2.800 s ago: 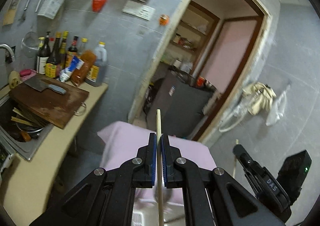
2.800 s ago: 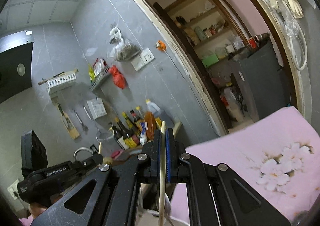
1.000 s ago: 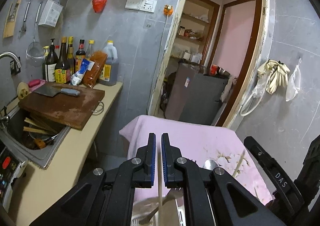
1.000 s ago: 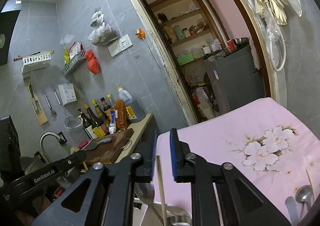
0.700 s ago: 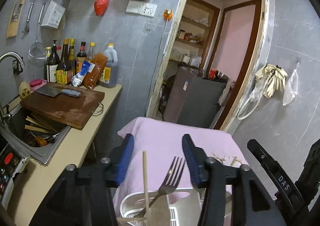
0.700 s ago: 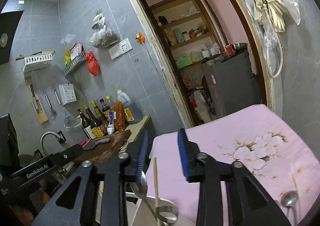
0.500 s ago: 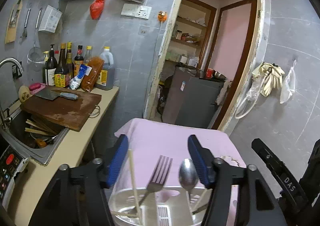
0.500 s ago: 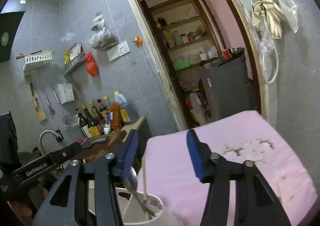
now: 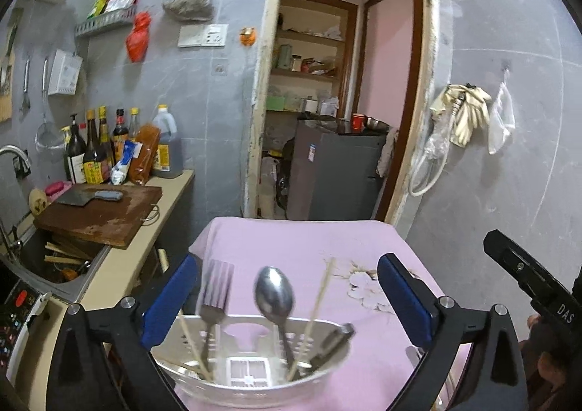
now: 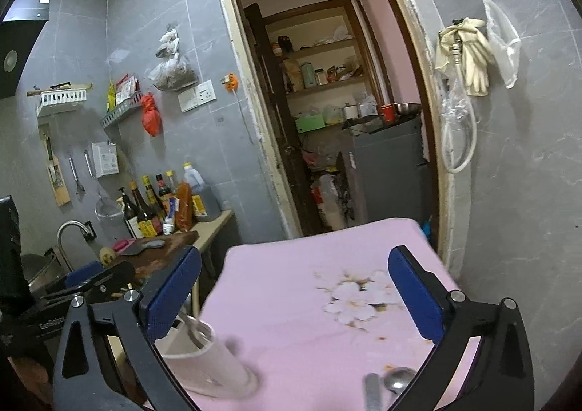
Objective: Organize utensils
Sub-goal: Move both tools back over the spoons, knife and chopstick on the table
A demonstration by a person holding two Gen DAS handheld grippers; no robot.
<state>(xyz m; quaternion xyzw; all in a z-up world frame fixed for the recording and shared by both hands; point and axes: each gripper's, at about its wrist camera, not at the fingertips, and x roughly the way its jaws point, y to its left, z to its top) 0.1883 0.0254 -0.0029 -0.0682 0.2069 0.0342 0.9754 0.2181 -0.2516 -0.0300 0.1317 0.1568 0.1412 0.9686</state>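
Note:
A white utensil holder [image 9: 254, 380] stands on the pink flowered tablecloth [image 9: 309, 240], low in the left wrist view. A fork [image 9: 215, 287], a spoon [image 9: 273, 292] and two chopsticks [image 9: 321, 287] stand in it. My left gripper [image 9: 287, 260] hangs just behind and above the holder, its jaws opening wide, nothing pressed between the pads. The right wrist view has the holder [image 10: 214, 367] at lower left. My right gripper [image 10: 294, 254] is over the cloth [image 10: 291, 287], jaws opening wide and empty. A loose spoon [image 10: 398, 379] and another metal utensil [image 10: 373, 392] lie on the cloth near the bottom edge.
Left of the table runs a counter with a wooden cutting board [image 9: 98, 214], a cleaver [image 9: 89, 197], sauce bottles [image 9: 109, 145] and a sink [image 9: 54, 265]. Beyond the table, a doorway opens on a grey cabinet [image 9: 334, 174]. Gloves [image 9: 462, 109] hang on the right wall.
Each gripper held a chopstick upright, lowered it into the holder and let go. Both jaws have spread wide and both grippers have drawn back and up from the holder.

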